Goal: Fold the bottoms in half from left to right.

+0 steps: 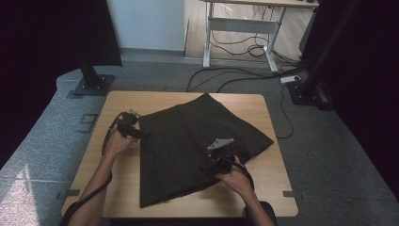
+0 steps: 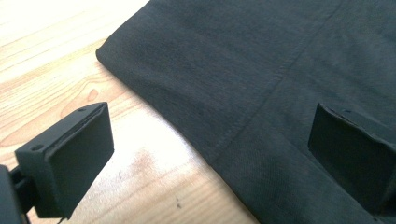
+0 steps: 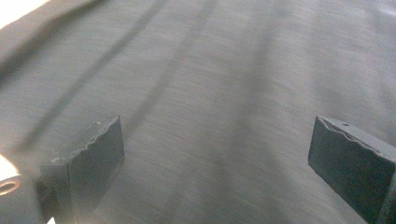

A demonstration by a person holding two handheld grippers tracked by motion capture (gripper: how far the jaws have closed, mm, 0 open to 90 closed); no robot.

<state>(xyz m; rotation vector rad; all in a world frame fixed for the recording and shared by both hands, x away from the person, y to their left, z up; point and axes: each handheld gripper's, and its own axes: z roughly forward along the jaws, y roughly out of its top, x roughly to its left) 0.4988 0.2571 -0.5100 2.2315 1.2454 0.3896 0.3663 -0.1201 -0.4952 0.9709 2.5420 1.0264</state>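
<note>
A dark pleated skirt (image 1: 188, 141) lies spread flat across the middle of the wooden table (image 1: 117, 174). My left gripper (image 1: 141, 134) hovers at the skirt's left edge, jaws wide open; in the left gripper view one jaw is over bare wood and the other over the skirt's hemmed edge (image 2: 243, 93). My right gripper (image 1: 207, 170) is above the skirt's lower right part, open, with only the dark skirt cloth (image 3: 215, 107) below it and nothing held.
Black stand bases sit on the grey floor at the back left (image 1: 94, 84) and back right (image 1: 306, 92). A white desk frame (image 1: 240, 28) with loose cables stands behind the table. The table's front edge is near my forearms.
</note>
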